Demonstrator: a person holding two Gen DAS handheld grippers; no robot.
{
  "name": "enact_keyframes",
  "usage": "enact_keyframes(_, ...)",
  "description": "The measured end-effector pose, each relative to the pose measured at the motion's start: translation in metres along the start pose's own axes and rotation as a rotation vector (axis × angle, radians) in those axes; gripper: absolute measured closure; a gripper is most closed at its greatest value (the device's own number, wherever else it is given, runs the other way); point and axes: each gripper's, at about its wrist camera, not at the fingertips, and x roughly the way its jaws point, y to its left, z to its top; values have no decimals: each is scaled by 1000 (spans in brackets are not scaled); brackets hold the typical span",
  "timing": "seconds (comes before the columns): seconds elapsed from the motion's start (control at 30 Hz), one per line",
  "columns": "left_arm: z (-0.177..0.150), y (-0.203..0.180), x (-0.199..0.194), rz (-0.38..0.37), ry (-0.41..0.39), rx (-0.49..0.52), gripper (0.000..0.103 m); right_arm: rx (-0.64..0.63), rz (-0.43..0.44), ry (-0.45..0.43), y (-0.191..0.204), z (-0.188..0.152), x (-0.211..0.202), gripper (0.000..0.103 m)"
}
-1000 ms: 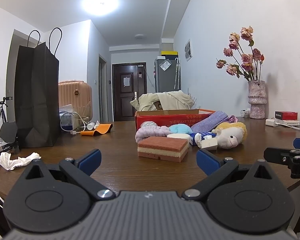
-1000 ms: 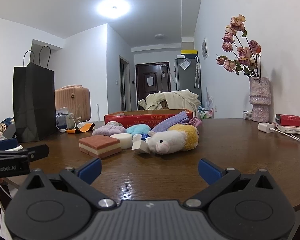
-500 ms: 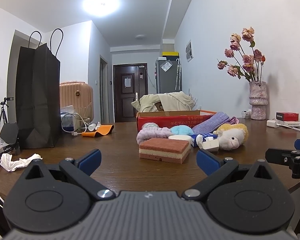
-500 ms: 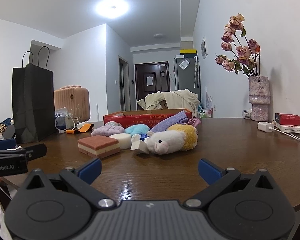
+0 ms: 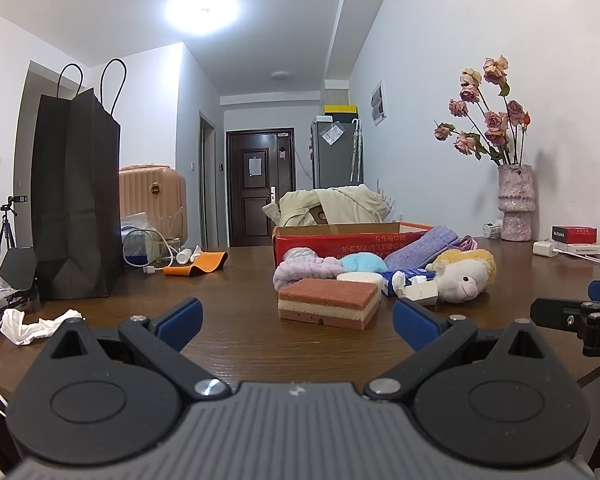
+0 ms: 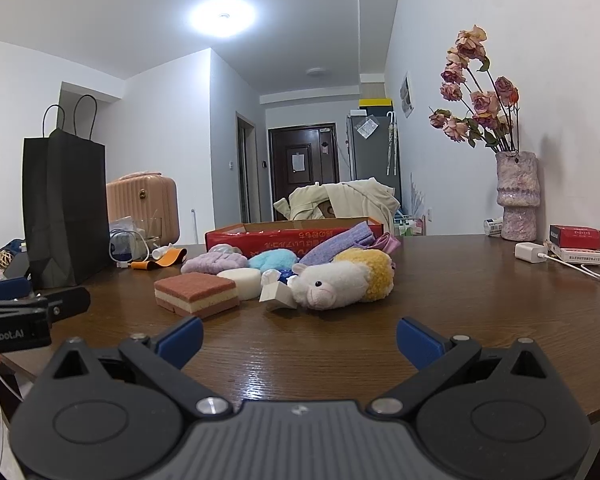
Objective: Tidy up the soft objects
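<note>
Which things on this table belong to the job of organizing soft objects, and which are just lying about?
Belong to the job:
sponge
plush sheep
lilac cloth
blue puff
white round pad
purple towel
red box
left gripper, right gripper, both open

Just lying about:
black bag
vase
charger
crumpled tissue

A: What's at twelve o'clock?
B: A dark door (image 5: 260, 192) ends the white-walled hallway, a grey fridge (image 5: 336, 152) at one o'clock.
A: Light?
B: A round ceiling lamp (image 5: 202, 10) at eleven, glaring; a brown wooden table (image 5: 240, 332) below.
</note>
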Motion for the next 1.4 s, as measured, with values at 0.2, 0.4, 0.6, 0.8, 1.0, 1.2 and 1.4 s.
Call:
enact_keyframes(0.2, 0, -1, 0, -3, 2, 3, 0, 0, 2, 1, 0, -1, 0, 0)
enact_keyframes(0.4, 0, -2, -1, -5, 3, 7, 0, 6, -2, 0, -1, -2, 0, 0)
enact_keyframes(0.6, -1, -3, -2, -5, 1, 8, 0, 6, 0, 3, -1, -3, 0, 0)
enact_keyframes(0.8, -1, -3, -3, -9, 3, 9, 0, 11, 0, 7, -1, -3, 0, 0)
enact_keyframes(1.0, -1, -4, -3, -10, 5, 9, 0, 12, 1, 8, -1, -3, 0, 0)
enact_keyframes(1.2, -1, -4, -2, -3, 8, 7, 0, 12, 0, 5, -2, -3, 0, 0)
enact_keyframes(1.4, 7, 10, 12, 11, 19, -6, 0, 34, -20, -33, -7, 8, 5, 0)
